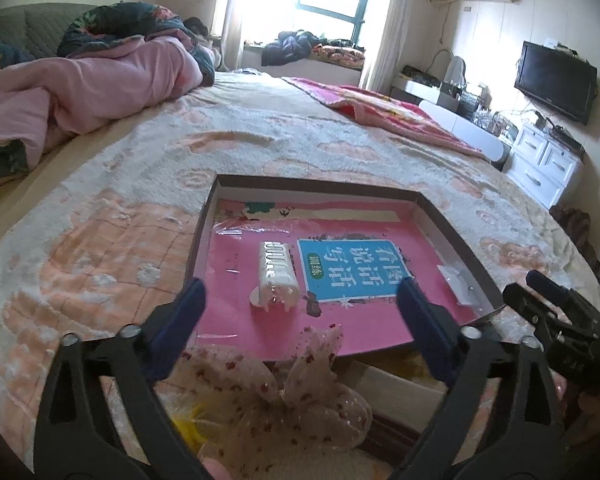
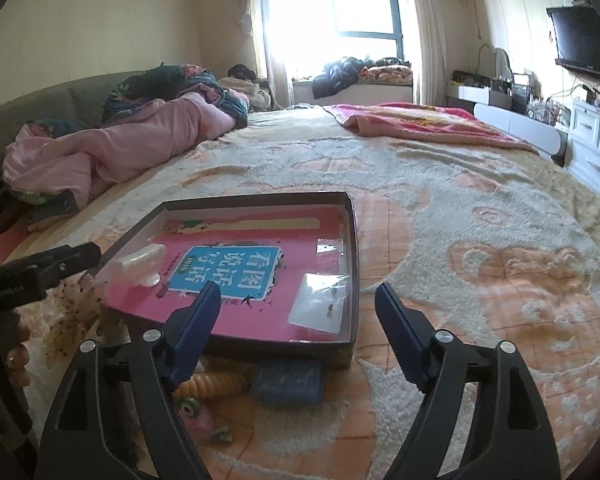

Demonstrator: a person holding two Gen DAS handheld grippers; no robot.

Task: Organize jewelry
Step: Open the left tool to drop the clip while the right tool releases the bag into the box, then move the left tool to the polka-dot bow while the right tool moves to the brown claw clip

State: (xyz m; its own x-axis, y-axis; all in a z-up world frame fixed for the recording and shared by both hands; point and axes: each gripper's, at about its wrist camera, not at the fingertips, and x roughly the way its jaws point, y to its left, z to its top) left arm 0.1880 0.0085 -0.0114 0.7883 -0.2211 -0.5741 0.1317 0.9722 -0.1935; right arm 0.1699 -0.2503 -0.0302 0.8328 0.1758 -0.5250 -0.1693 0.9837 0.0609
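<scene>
So far the tray (image 2: 354,236) on the bed (image 2: 480,216) holds a white hair claw (image 1: 277,280) and a clear packet (image 2: 320,304). Left to sort: a spotted bow (image 1: 300,396) and trinkets (image 2: 204,416) outside its near edge. Both the left gripper (image 1: 300,300) and right gripper (image 2: 298,308) are spread, holding nothing.

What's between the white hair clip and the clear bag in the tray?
In the right wrist view, only the blue title panel of the pink book separates the white hair clip from the clear bag.
</scene>
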